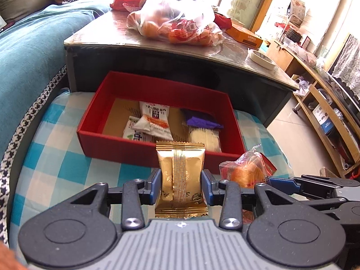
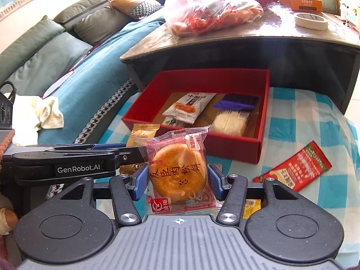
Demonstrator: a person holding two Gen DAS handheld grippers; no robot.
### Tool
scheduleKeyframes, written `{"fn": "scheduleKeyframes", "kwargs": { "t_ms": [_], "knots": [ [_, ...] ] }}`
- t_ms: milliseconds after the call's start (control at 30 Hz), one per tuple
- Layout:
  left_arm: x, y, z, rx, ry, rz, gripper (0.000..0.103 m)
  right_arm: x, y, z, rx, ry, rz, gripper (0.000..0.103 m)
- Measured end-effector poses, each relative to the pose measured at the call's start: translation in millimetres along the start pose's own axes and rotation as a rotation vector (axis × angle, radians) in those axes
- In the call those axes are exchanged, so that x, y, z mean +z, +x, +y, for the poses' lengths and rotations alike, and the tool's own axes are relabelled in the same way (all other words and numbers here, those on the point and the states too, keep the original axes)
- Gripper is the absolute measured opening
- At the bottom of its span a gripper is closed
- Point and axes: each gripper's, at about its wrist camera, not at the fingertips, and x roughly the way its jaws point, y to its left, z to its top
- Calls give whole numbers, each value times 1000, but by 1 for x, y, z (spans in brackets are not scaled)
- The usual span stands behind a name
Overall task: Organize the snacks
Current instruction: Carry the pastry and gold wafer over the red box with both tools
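Before the red box [image 1: 144, 148], the left hand-held gripper [image 1: 181, 185] clamps a gold packet [image 1: 181, 180]; the right hand-held gripper [image 2: 178, 177] clamps a wrapped pastry [image 2: 178, 175].

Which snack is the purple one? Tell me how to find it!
Find the red box on the checked cloth. The purple packet lies inside at its right, atop a pale wafer pack. It's the only purple wrapper; the others are white and orange.

left claw [image 2: 126, 157]: "GenRobot.AI" | pastry packet [image 2: 178, 171]: "友臣肉松饼" | orange box [image 2: 300, 1]: "KOMAA", unclear
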Motion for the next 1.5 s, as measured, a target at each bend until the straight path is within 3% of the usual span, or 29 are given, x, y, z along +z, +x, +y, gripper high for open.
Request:
{"fn": "scheduleKeyframes", "kwargs": {
  "t_ms": [567, 1167, 1500],
  "knots": [
    [54, 67, 18, 68, -28, 6, 70, 58, 59, -26, -61, -36, -7, 63],
    [61, 115, 33, 147, -31, 57, 69, 64, 110, -42, -95, -61, -8, 64],
    [62, 109, 36, 163, -45, 46, 82, 64, 106, -35, -141, -102, -42, 68]
  ]
}}
